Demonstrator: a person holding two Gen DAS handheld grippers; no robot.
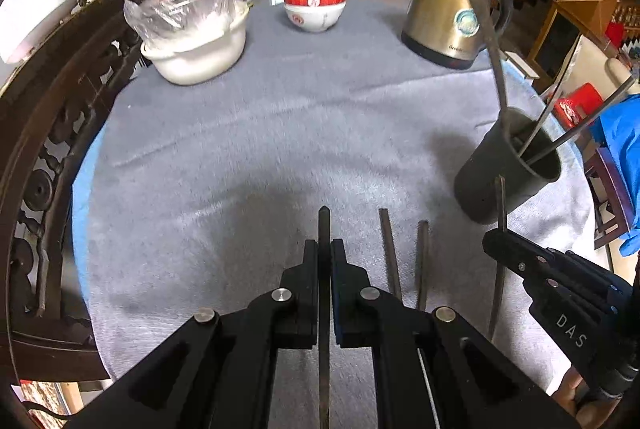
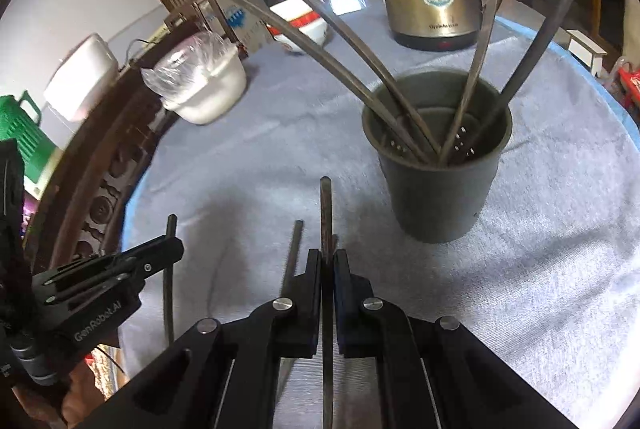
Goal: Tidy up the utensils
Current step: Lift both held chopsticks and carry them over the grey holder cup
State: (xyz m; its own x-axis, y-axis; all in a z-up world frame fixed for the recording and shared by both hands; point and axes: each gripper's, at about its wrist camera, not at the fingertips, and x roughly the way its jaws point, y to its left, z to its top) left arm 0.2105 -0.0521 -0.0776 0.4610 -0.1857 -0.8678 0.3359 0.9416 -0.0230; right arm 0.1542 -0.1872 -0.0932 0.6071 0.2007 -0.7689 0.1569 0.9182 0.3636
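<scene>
My left gripper is shut on a dark chopstick whose tip points away over the grey cloth. My right gripper is shut on another chopstick, held near the dark utensil cup. The cup holds several chopsticks that lean out of it. In the left wrist view the cup stands at the right, with the right gripper just in front of it. Two loose chopsticks lie on the cloth between the grippers. The left gripper shows at the left of the right wrist view.
A brass kettle stands at the far right, stacked red-and-white bowls at the far middle, and a white bowl covered in plastic at the far left. A carved dark wooden chair back borders the table's left edge.
</scene>
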